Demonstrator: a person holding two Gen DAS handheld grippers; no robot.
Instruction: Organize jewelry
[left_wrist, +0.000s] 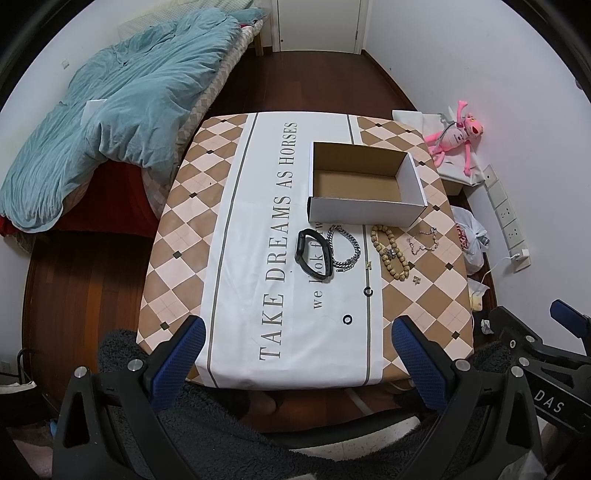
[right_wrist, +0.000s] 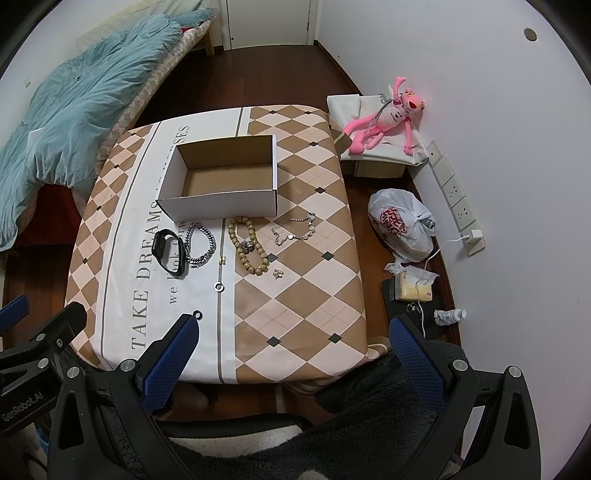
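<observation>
Step in hand: nothing lifted yet by the look of it; the open white cardboard box with brown inside stands empty on the checked tan-and-white tablecloth, so the sorting looks to be at its very start.
Left tongs: the left gripper hovers at the near table edge, blue pads spread wide, holding nothing.
Right tongs: the right gripper likewise gapes wide and empty, just beside the other.
Jewelry: all in a loose row just in front of the box: black band watch, touching a chunky silver chain bracelet; then a tan wooden bead bracelet and a thin silver charm chain.
Small bits: a silver ring, a dark ring nearest the tongs, and small gold pieces.
Next move: I'd judge a reach forward and a close, careful pinch; the rings lie flat and will be fiddly.
Open room: plenty of bare cloth between tongs and jewelry.
Edges: the box's near wall must be cleared from above; the charm chain sits nearer the table's right edge.
</observation>
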